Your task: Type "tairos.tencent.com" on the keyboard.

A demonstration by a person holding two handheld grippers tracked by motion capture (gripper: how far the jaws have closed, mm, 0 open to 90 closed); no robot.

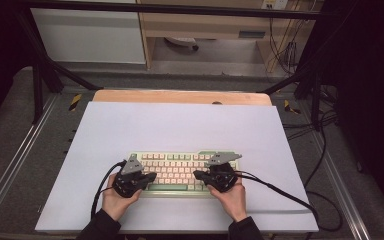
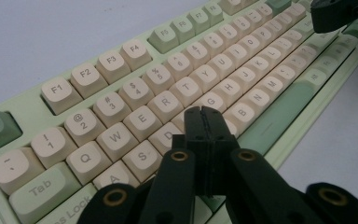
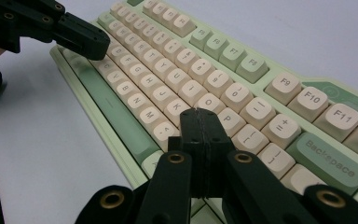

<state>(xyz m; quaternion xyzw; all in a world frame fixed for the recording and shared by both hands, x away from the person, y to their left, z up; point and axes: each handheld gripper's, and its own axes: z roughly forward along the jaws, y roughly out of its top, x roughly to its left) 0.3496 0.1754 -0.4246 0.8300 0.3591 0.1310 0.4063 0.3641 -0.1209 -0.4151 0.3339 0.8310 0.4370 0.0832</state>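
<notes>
A pale green keyboard [image 1: 176, 165] with cream keys lies on the white mat, near its front edge. My left gripper [image 1: 151, 176] is shut and empty, its tip low over the left half of the keys. In the left gripper view the closed tip [image 2: 202, 112] hovers by the D and G keys of the keyboard [image 2: 121, 88]. My right gripper [image 1: 197, 174] is also shut and empty over the right half. In the right gripper view its tip [image 3: 199, 114] sits near the punctuation keys of the keyboard [image 3: 168, 51]. The two tips point toward each other.
The white mat [image 1: 180, 127] covers most of a wooden table [image 1: 180, 96]. Black cables [image 1: 280, 192] trail from both grippers, the right one across the mat to the floor. A black metal frame [image 1: 40, 75] stands around the table.
</notes>
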